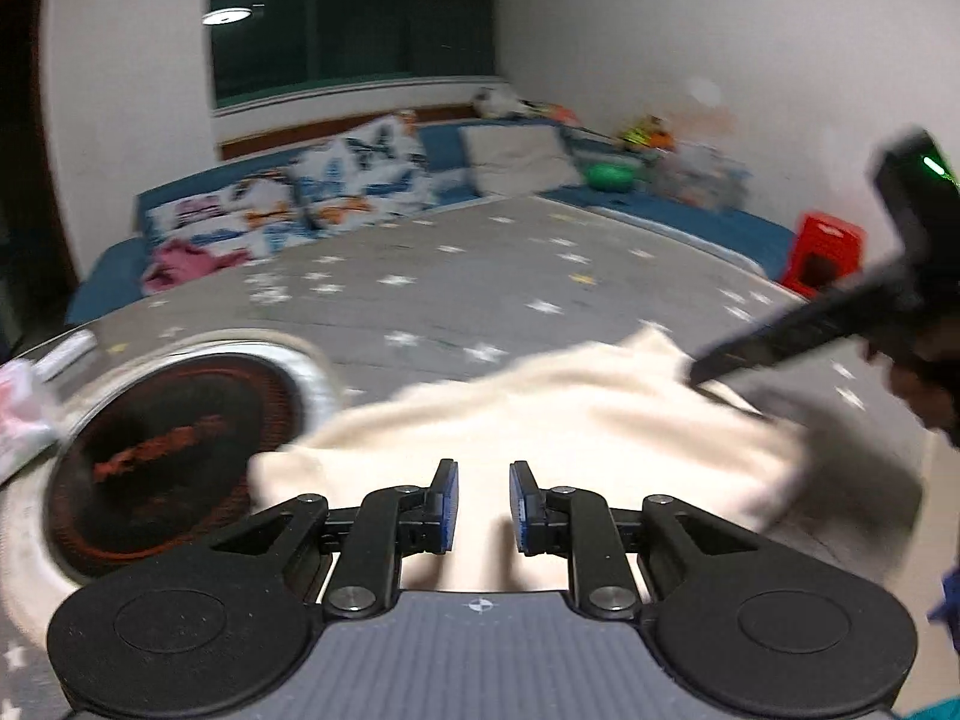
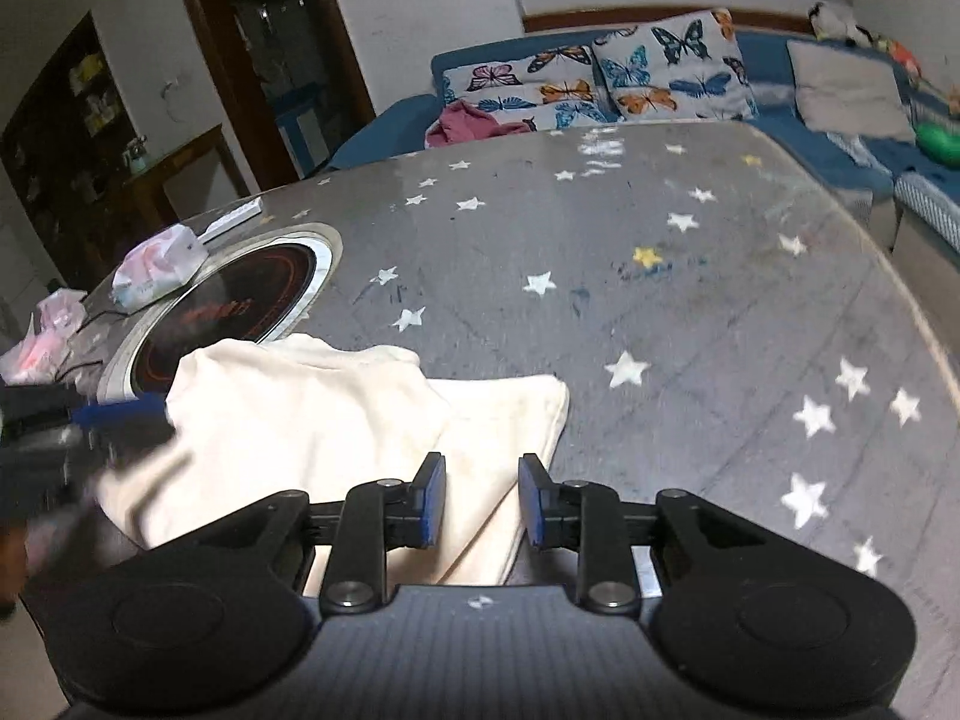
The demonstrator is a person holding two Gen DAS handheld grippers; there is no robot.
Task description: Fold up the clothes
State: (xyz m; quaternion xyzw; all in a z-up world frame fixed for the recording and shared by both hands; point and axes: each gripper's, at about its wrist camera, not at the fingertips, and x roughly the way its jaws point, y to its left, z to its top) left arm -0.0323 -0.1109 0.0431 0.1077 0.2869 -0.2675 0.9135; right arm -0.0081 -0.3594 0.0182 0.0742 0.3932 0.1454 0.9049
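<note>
The cream garment lies partly folded on the near left of the starry tabletop, touching the round cooker plate. Both claws, left claw and right claw, stand slightly spread, pinching nothing. A careless grab could undo the fold. The garment's near edge is hidden.

A home living room, this one: a blue sofa along the back wall at the upper right, butterfly cushions piled on it, toys heaped at the far end. Star-printed table fills the centre, hotplate set in at left, wooden door upper left.
</note>
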